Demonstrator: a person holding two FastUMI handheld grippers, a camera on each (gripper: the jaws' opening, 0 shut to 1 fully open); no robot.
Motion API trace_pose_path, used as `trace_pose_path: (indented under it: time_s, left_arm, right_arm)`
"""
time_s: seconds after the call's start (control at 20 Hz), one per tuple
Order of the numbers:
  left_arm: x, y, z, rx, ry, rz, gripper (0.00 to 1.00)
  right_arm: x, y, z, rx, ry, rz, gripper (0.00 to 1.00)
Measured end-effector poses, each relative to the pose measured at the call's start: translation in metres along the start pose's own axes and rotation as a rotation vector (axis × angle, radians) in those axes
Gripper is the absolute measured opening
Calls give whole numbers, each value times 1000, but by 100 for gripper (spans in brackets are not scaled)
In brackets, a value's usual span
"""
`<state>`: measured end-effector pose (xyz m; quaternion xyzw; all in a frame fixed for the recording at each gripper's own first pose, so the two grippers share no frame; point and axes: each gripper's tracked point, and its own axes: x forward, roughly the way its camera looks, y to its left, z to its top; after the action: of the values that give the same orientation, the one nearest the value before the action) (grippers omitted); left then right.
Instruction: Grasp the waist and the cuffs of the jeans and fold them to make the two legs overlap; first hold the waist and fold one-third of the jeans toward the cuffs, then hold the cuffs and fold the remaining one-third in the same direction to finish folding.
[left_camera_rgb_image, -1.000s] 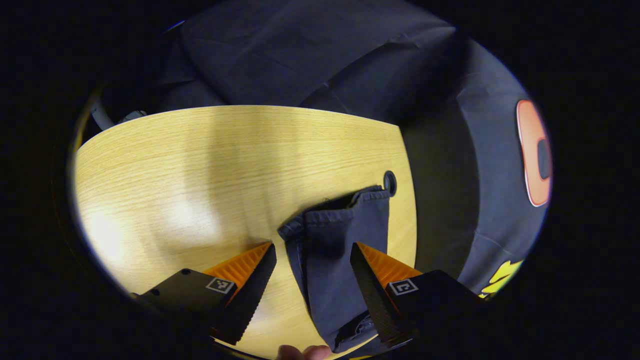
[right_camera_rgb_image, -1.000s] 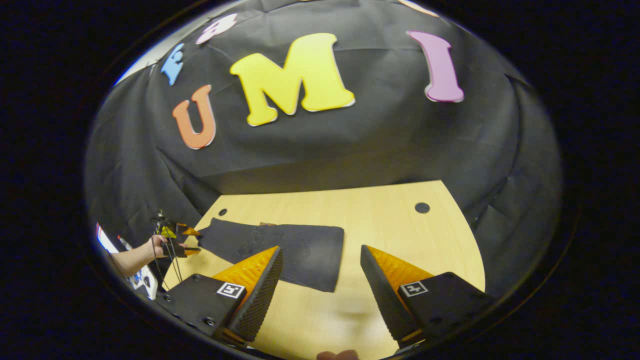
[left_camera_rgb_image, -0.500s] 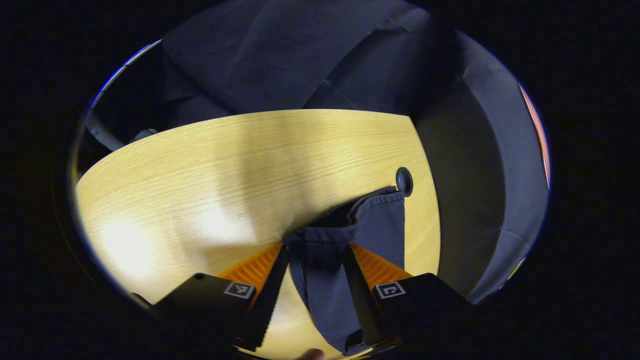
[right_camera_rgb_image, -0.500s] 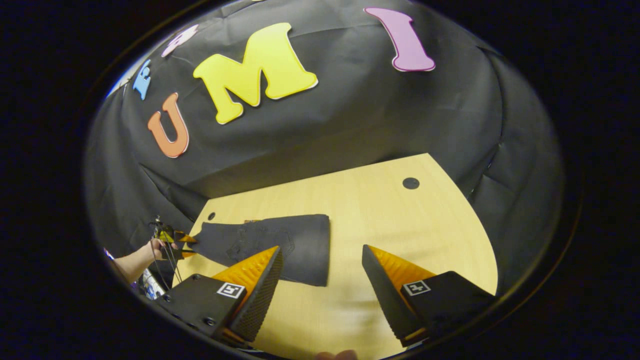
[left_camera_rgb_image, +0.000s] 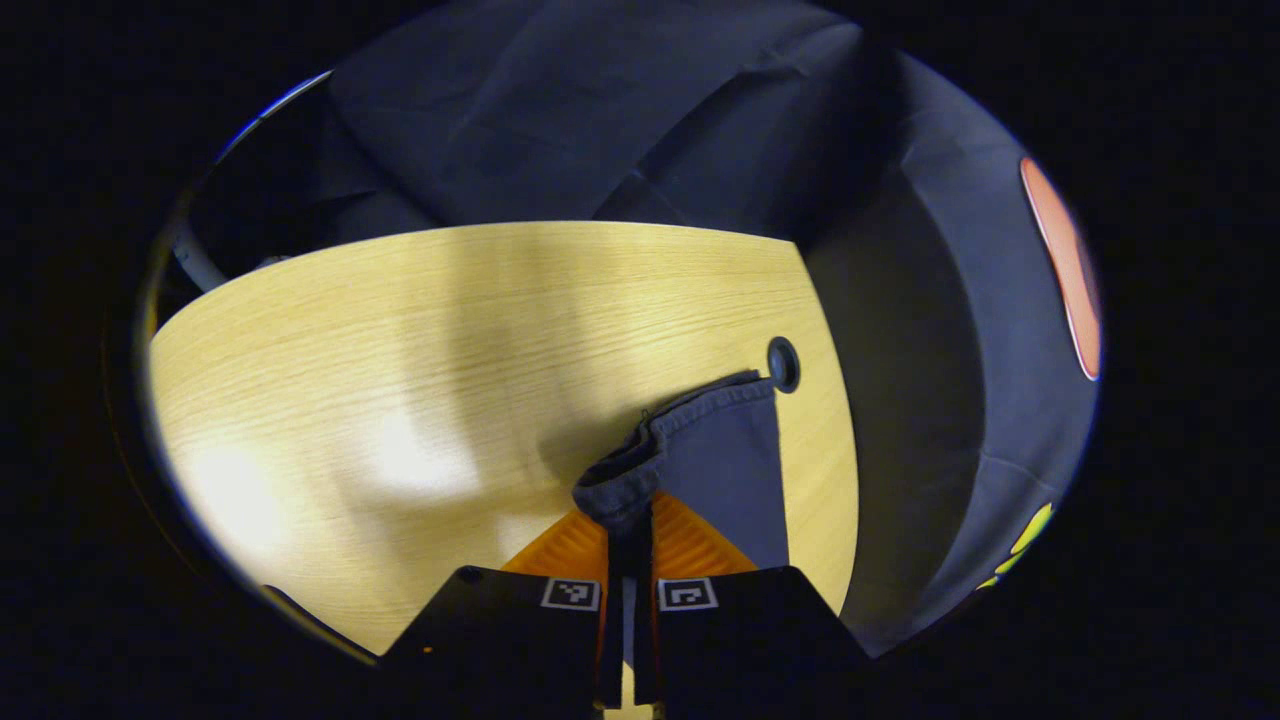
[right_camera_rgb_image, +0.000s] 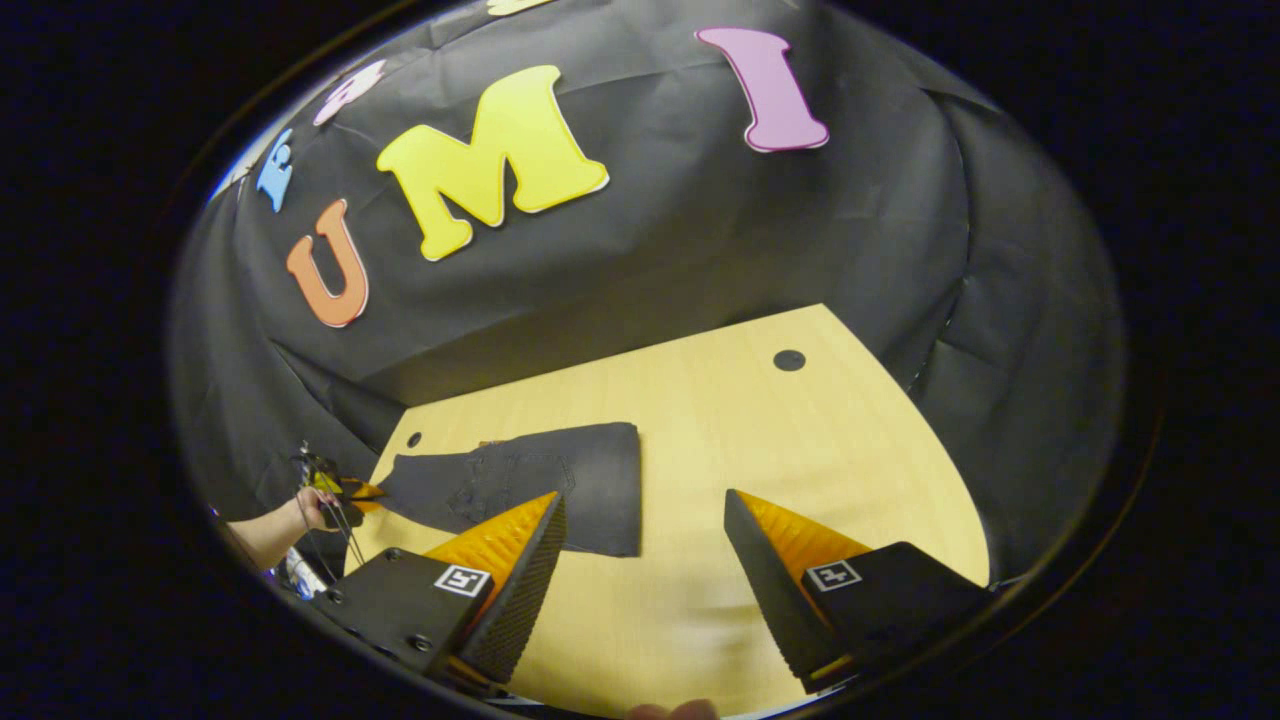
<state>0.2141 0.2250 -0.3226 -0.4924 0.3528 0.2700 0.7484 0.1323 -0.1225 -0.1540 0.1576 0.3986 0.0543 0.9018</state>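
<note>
We've got the left gripper (left_camera_rgb_image: 631, 520) clamped on the cuffs (left_camera_rgb_image: 640, 470), both jaws pressing the bunched hem; right gripper (right_camera_rgb_image: 640, 545) hovers with jaws wide apart, empty. Jeans (right_camera_rgb_image: 530, 485) lie flat on the surface (right_camera_rgb_image: 760, 460), long axis cuffs-left to fold-right in the right gripper view. Waist third looks folded already; cuff fold remains.

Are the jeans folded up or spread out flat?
Folded. In the right gripper view the jeans lie as one short dark block on the table, ending in one straight edge.
</note>
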Motion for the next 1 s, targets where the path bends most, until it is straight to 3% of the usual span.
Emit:
trace_pose_path:
  time_s: [0.15, 0.45, 0.55, 0.7, 0.75, 1.0]
  left_arm:
    - [-26, -36, -4, 129, -62, -103, 6]
    - [-102, -139, -46, 484, -169, -332, 7]
    - [-131, -175, -73, 592, -206, -421, 7]
    - [-157, -222, -142, 740, -220, -544, 6]
    - [-163, -233, -170, 783, -215, -578, 6]
    - [-153, -241, -284, 959, -194, -638, 6]
  right_arm:
    - [-26, 10, -7, -41, -41, -5, 98]
    - [-85, 29, -12, -98, -146, -21, 98]
    - [-104, 28, -19, -99, -170, -37, 93]
    - [-129, 11, -30, -96, -182, -91, 100]
    - [-137, 5, -33, -93, -185, -106, 96]
    - [-159, -34, -45, -45, -186, -196, 93]
